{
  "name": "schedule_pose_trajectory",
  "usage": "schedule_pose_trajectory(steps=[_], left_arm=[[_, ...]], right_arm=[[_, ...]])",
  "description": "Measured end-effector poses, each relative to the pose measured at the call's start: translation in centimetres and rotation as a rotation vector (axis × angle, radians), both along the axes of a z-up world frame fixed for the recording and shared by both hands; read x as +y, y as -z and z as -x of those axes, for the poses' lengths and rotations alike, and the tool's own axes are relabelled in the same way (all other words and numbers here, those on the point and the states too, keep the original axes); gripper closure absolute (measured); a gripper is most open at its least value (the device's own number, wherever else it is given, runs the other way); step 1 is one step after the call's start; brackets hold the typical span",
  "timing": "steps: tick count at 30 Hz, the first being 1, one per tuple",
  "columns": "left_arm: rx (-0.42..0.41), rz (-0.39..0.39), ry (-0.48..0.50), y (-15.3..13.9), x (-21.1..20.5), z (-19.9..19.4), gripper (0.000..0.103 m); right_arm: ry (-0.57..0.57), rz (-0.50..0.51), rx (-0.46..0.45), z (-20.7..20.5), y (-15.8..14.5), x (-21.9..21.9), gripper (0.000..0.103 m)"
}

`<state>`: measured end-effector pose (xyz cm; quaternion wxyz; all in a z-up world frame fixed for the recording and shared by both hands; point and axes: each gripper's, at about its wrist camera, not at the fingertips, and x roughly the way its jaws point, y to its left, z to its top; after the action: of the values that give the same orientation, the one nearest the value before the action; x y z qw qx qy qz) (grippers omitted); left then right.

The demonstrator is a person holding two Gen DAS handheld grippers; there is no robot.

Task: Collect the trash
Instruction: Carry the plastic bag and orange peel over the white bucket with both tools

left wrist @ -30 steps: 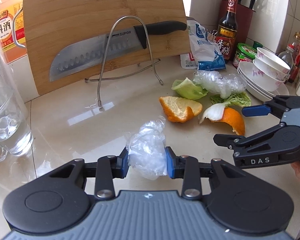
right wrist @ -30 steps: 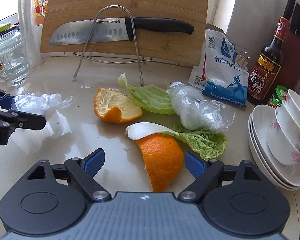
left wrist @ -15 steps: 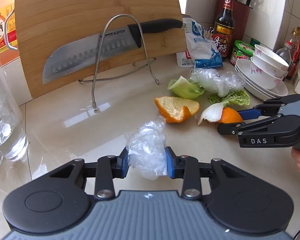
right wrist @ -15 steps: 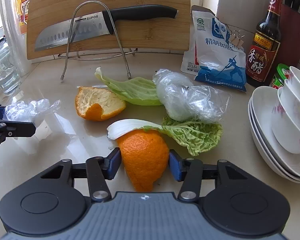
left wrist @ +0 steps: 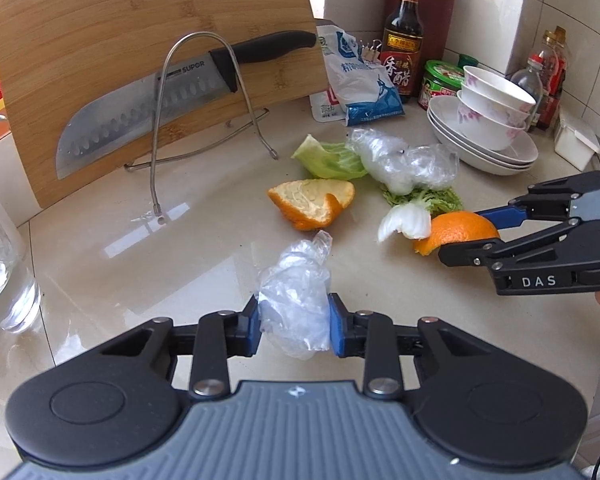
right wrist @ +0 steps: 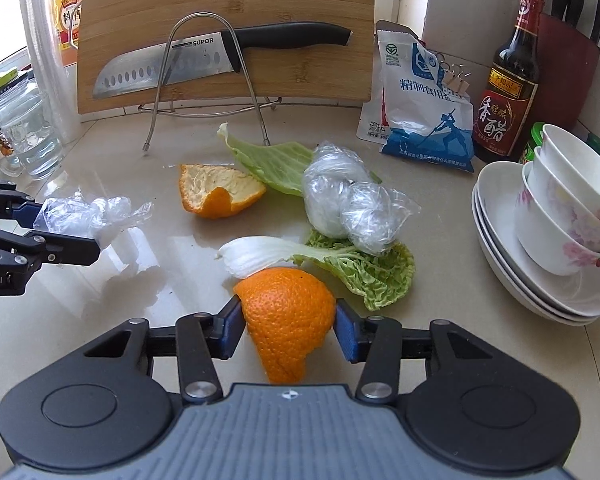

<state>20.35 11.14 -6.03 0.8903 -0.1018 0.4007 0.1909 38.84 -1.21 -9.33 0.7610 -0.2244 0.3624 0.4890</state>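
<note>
My left gripper point(left wrist: 294, 320) is shut on a crumpled clear plastic bag point(left wrist: 296, 296) just above the pale counter, and its jaws are squeezing a little tighter. To its right, my right gripper point(right wrist: 288, 320) is shut on a piece of orange peel point(right wrist: 288, 308), blue pads against both sides. A white-stemmed cabbage leaf point(right wrist: 364, 272) lies touching that peel. Beyond it lie a wad of clear plastic wrap point(right wrist: 348, 200), a second orange peel point(right wrist: 220, 192) with its inside up, and a pale green leaf point(right wrist: 272, 160).
A bamboo cutting board point(right wrist: 228, 0) and a large knife point(right wrist: 160, 68) lean in a wire rack at the back. Stacked bowls and plates point(right wrist: 560, 220) stand at the right. A salt bag point(right wrist: 420, 112), a vinegar bottle point(right wrist: 508, 92) and a glass jar point(right wrist: 24, 136) line the edges.
My right gripper went from open around the orange peel to shut on it, then shifted with it. The left gripper stayed shut on the plastic bag and rolled slightly.
</note>
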Motion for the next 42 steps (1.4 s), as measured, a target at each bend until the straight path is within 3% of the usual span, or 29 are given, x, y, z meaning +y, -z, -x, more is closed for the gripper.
schedule_pose_trajectory(steps=[20, 42], left_arm=[[-0.013, -0.031, 0.222, -2.2, -6.4, 0.4, 0.073], [0.011, 0.003, 0.606, -1.9, -20.3, -1.4, 0.073]], right_arm=[[0.117, -0.072, -0.027, 5.1, -3.5, -8.8, 0.051], [0.461, -0.085, -0.023, 11.9, -3.1, -24.0, 0.051]])
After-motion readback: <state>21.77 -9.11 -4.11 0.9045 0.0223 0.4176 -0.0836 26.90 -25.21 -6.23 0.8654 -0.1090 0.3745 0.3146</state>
